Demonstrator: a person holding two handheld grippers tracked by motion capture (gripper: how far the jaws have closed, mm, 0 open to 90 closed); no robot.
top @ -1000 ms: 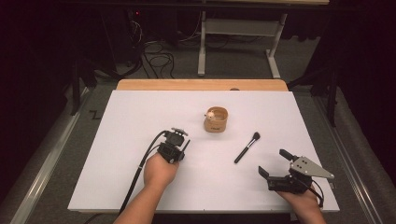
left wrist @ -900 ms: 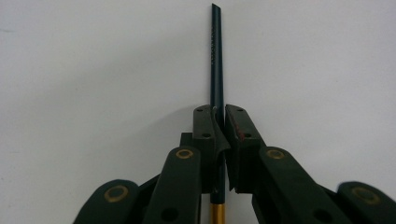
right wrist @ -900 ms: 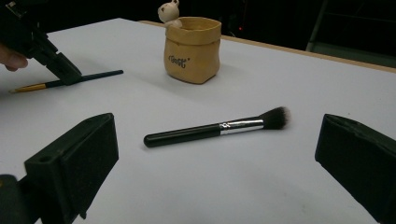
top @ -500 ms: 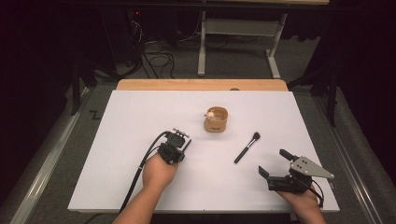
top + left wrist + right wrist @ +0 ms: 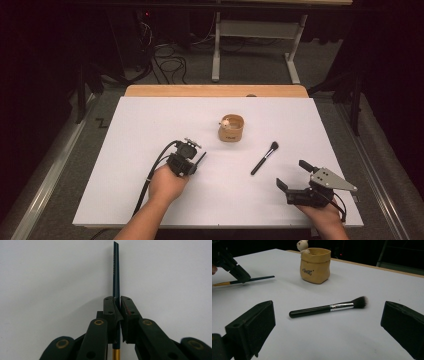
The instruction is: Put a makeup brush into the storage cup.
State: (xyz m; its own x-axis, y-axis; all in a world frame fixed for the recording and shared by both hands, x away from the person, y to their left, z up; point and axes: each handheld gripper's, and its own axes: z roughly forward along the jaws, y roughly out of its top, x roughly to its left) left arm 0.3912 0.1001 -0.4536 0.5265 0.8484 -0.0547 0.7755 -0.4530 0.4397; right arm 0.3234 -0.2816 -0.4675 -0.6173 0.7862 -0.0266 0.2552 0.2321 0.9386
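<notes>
Pencil (image 5: 116,270), slim, dark teal with gold band, clamped between jaws.

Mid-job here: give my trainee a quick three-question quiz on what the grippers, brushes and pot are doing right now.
1. True or false: the left gripper is shut on the thin dark brush.
2. Where is the black makeup brush? A) in the tan pot B) flat on the white table C) in the right gripper
3. What state are the right gripper's jaws in?

Key: 1 true. 2 B, apart from the pot. 3 open, nothing between them.
</notes>
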